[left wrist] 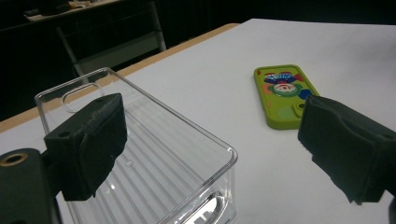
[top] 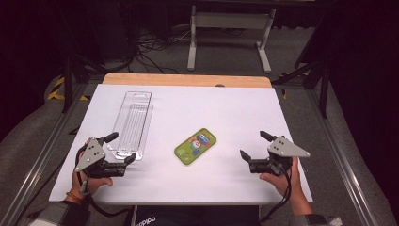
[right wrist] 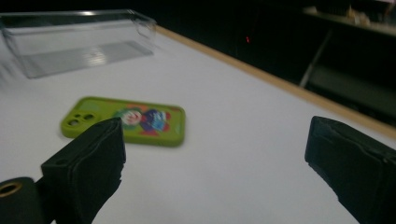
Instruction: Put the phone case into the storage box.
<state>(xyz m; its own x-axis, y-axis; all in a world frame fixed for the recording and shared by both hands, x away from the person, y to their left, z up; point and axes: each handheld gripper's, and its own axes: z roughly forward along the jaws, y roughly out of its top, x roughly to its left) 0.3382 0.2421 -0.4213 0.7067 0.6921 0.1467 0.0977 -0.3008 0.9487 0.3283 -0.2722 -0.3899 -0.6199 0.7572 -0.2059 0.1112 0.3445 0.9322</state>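
Plainly this is the approach step: both tools stand wide open and grip nothing. In the high view the left tool [top: 119, 148] sits at the lower left of the frame, its jaws either side of the near end of the clear tray [top: 132, 125]; whether a pad touches the tray wall cannot be told. The right tool [top: 254, 146] is at the lower right, well apart from the green phone case [top: 195, 145], which lies flat on the white desk [top: 235, 108] at mid-frame, just right of the tray. In the left gripper view the tray [left wrist: 154, 154] fills the lower left between the jaws, with the case [left wrist: 282, 95] at upper right. In the right gripper view the case [right wrist: 126, 120] lies at centre left, the tray [right wrist: 74, 42] at upper left. Judging by this, the next move calls for the left tool to steady the tray while the right closes in on the case, low and level enough to catch its thin edges.
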